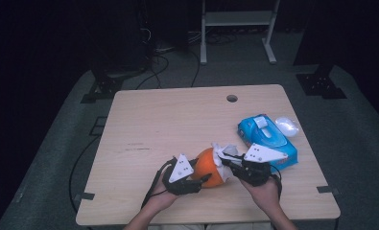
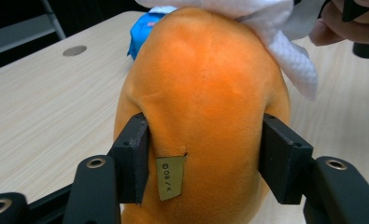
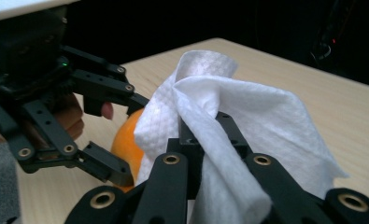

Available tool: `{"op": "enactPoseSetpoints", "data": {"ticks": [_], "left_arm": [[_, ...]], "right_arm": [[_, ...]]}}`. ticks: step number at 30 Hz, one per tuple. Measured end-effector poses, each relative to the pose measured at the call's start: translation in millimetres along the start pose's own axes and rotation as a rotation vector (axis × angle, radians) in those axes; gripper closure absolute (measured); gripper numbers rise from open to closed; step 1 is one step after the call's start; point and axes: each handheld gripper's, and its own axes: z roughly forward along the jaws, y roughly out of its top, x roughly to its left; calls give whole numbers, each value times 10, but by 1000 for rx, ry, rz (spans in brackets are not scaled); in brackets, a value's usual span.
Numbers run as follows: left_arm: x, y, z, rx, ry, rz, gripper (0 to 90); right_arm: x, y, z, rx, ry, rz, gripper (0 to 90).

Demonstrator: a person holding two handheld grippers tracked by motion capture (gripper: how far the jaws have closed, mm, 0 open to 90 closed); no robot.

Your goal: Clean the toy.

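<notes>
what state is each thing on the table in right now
orange plush toy: clamped between the left tool's jaws, wipe draped on its far end
left tool: shut on the plush toy
white wipe: crumpled, pinched in the right tool, lying against the toy
right tool: shut on the wipe
blue wipes pack: flat on the table, lid flap up
table: bare light wood on the left side

Count on the light wooden table (image 1: 177,120): 1 orange plush egg-shaped toy (image 1: 209,167); 1 white paper wipe, crumpled (image 1: 224,152); 1 blue soft pack of wipes (image 1: 266,136); 1 small clear plastic lid-like piece (image 1: 287,126), kind uncertain; 2 black two-jaw grippers, left gripper (image 1: 202,178) and right gripper (image 1: 225,160); 1 round hole in tabletop (image 1: 231,98)
</notes>
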Motion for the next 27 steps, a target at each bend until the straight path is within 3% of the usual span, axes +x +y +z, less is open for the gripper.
{"op": "enactPoseSetpoints", "data": {"ticks": [3, 6, 10, 12, 18, 20, 24, 25, 27], "left_arm": [[-24, 32, -24, 5, 11, 21, 439], [-31, 36, -46, 8, 11, 29, 447], [-32, 61, -72, -14, -1, 22, 471], [-41, 47, -37, 7, -12, 34, 470], [-35, 19, 9, 12, -10, 25, 444], [-26, 15, -2, 14, -16, 28, 411], [44, -13, -16, 5, -19, 0, 248], [74, -32, -14, 10, -9, -16, 200], [131, -75, 2, 10, -29, -62, 186]], "right_arm": [[66, 56, -26, -22, 29, -18, 827], [107, 58, 1, -7, 24, -44, 827], [-54, -41, 43, 35, -6, 17, 827], [-108, -127, 96, 64, 8, 57, 827], [138, -52, 163, 51, 81, -1, 827], [183, -54, 191, 65, 77, -24, 827], [76, -146, 209, 84, 67, 14, 828], [48, -160, 200, 85, 58, 23, 827], [-19, -183, 182, 85, 51, 43, 828]]}}
